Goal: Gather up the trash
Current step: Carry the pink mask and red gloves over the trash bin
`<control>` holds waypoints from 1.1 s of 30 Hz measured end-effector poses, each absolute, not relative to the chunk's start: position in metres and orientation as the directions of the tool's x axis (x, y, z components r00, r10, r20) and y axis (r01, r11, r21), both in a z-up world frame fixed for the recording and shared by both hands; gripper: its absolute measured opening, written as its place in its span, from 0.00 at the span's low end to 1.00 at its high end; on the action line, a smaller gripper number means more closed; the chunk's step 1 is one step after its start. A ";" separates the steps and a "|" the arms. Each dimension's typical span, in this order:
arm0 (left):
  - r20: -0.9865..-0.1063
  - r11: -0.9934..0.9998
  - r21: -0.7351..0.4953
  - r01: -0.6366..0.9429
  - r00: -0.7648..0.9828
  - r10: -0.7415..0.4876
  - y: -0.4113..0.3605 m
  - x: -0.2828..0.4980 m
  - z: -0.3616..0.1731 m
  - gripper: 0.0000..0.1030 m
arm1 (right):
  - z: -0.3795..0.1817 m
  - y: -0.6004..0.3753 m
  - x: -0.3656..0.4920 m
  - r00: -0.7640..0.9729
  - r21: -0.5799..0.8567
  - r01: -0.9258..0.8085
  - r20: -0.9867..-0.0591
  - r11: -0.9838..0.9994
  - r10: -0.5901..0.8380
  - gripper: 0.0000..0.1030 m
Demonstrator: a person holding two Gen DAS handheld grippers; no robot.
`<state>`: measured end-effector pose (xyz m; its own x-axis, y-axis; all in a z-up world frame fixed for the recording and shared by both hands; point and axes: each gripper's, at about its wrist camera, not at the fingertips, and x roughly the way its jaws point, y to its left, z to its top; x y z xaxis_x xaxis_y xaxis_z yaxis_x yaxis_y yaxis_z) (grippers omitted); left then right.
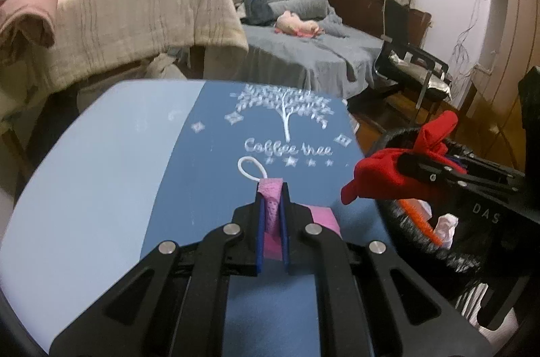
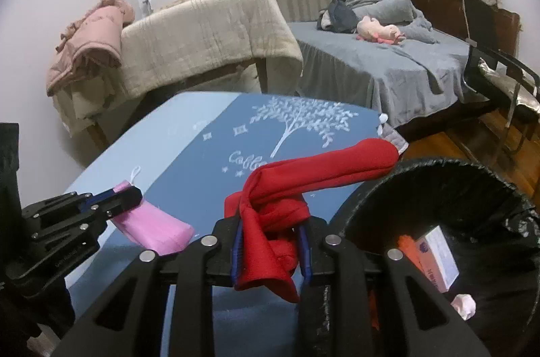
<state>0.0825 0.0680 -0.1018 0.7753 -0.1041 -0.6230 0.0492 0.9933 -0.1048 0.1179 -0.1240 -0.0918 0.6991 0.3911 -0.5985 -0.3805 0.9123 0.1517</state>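
Observation:
My left gripper (image 1: 271, 188) is shut on a pink face mask (image 1: 271, 211), held just above the blue table (image 1: 101, 171); its white ear loop (image 1: 249, 169) sticks out past the fingertips. The right wrist view shows the same left gripper (image 2: 135, 193) with the pink mask (image 2: 152, 228) hanging from it. My right gripper (image 2: 270, 228) is shut on a knotted red cloth (image 2: 276, 215), one end pointing right. In the left wrist view the right gripper (image 1: 398, 168) and red cloth (image 1: 374, 174) hover at the rim of a black-lined bin (image 1: 449, 255).
The bin (image 2: 438, 162) stands at the table's right edge and holds a small box (image 2: 438, 255), a white tissue (image 2: 465, 303) and something orange (image 2: 408, 245). Behind the table are a blanket-draped chair (image 2: 209, 43), a grey bed (image 2: 388, 59) and a black chair (image 1: 415, 70).

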 end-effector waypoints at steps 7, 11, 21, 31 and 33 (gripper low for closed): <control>-0.580 0.993 -0.094 0.075 0.806 -0.116 0.055 0.086 -0.078 0.07 | -0.072 -0.142 0.114 0.736 0.148 -0.358 -0.563 0.922 0.376 0.25; -0.559 0.991 -0.091 0.096 0.819 -0.131 0.045 0.089 -0.068 0.07 | -0.063 -0.155 0.113 0.755 0.144 -0.341 -0.547 0.929 0.362 0.25; -0.514 0.981 -0.092 0.172 0.836 -0.195 0.010 0.103 -0.048 0.07 | -0.045 -0.189 0.105 0.798 0.131 -0.282 -0.519 0.950 0.308 0.25; -0.493 0.955 -0.085 0.285 0.820 -0.289 -0.046 0.116 -0.041 0.07 | -0.040 -0.236 0.097 0.830 0.121 -0.189 -0.511 0.975 0.224 0.25; -0.495 0.948 -0.082 0.309 0.813 -0.308 -0.058 0.119 -0.041 0.07 | -0.040 -0.245 0.095 0.833 0.118 -0.170 -0.513 0.978 0.207 0.25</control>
<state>0.1188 -0.0582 -0.0412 0.8125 -0.3079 -0.4949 0.3089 0.9475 -0.0824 0.0947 -0.2449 -0.0403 0.8330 0.2068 -0.5131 -0.1700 0.9783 0.1182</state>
